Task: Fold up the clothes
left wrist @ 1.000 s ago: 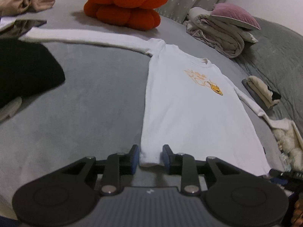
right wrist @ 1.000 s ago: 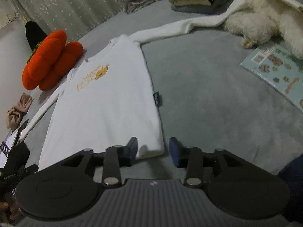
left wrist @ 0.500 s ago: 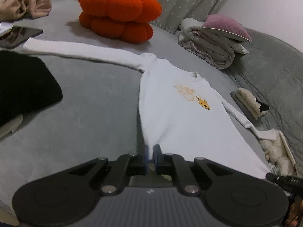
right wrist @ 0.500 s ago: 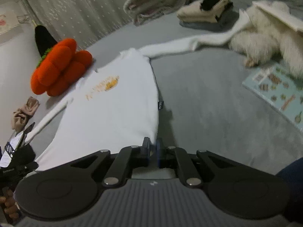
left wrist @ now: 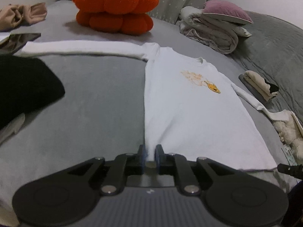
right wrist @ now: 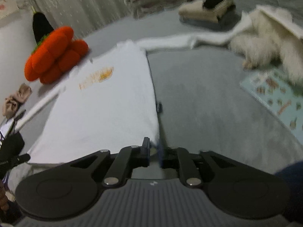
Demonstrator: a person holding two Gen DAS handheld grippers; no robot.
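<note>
The white shirt [left wrist: 189,109] lies flat and face up across the middle of the grey bed [left wrist: 90,102], both sleeves stretched out, so we have folded nothing yet. Our left gripper [left wrist: 150,154] pinches one hem corner at the lower centre of its frame; the right gripper [right wrist: 154,148] seems clamped on the other corner, though blur hides the contact, and both jaws have just eased open slightly. Every fold remains. The orange cushion [left wrist: 115,5] sits beyond, at top.

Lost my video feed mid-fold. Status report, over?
Left gripper and right gripper pinch the white shirt at its hem corners. Shirt flat, sleeves spread. Right sleeve end lies against the fluffy white toy.
</note>
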